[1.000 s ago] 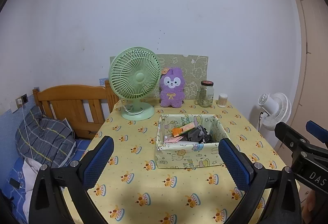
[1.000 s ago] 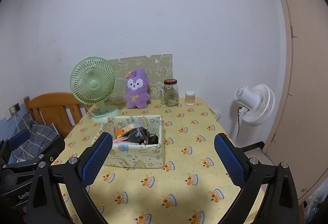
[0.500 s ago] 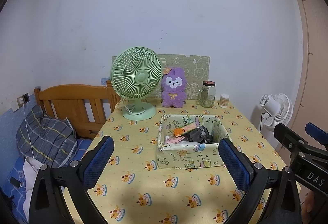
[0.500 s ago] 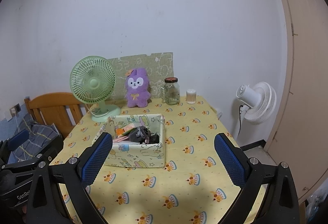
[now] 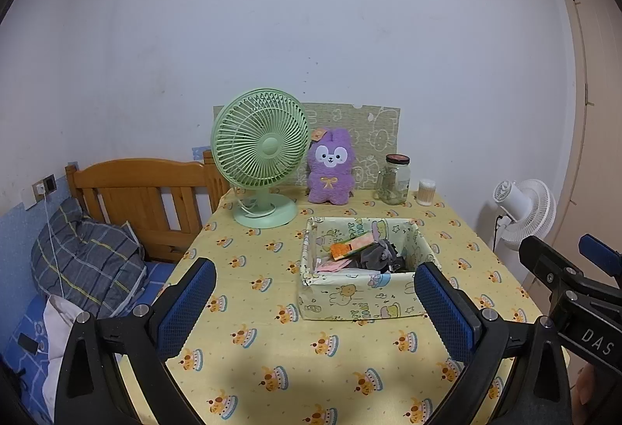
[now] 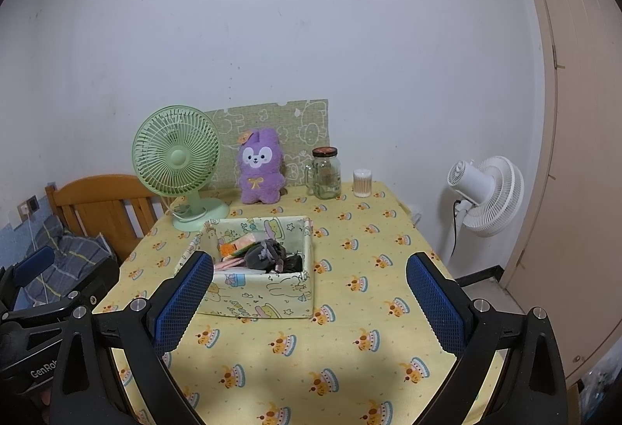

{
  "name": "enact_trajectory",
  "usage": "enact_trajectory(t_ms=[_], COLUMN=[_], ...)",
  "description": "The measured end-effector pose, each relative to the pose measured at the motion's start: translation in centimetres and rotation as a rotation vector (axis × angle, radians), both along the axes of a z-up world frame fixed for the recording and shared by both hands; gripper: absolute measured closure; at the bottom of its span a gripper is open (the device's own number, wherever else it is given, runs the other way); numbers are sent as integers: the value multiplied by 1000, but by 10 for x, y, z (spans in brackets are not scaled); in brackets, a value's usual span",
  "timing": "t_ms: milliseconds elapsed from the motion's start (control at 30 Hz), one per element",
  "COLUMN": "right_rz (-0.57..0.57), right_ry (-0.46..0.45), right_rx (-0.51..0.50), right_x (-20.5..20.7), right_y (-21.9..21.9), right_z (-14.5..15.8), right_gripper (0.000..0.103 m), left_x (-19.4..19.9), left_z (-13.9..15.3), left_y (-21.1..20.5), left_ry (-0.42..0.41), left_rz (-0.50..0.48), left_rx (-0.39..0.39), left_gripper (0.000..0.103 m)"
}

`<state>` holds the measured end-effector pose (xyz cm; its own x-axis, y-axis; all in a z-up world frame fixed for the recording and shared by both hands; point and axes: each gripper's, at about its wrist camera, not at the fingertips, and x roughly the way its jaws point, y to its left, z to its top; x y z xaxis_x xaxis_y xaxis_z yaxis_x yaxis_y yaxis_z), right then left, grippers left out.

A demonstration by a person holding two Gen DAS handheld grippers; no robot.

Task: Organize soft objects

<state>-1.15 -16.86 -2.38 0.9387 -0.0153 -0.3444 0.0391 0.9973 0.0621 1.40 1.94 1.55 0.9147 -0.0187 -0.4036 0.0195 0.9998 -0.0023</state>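
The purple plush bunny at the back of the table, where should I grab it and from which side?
Grip the purple plush bunny across its round body, below the face, coming straight in from the front. It sits upright facing the cameras against the green patterned board, so the back is blocked. The green desk fan stands on one side and the glass jar on the other, so keep the tool's fingers narrow.

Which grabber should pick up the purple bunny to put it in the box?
Probably the left gripper. In its view the purple bunny sits almost straight ahead between the open fingers, beyond the fabric box. In the right gripper's view the bunny lies left of centre. Both are open and empty.
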Motion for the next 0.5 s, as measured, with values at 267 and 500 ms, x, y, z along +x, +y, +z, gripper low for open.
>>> enact_trajectory(t_ms=[267, 500], right_rz=[3, 3], right_ry=[1, -1], right_rx=[4, 6], right_x=[1, 1], right_y=[0, 0], right_z=[-1, -1], right_gripper=[2, 2], left_x=[0, 0], left_z=[0, 0], left_y=[0, 0], left_ry=[0, 2], left_rz=[5, 6], left_rx=[1, 1], left_gripper=[0, 0])
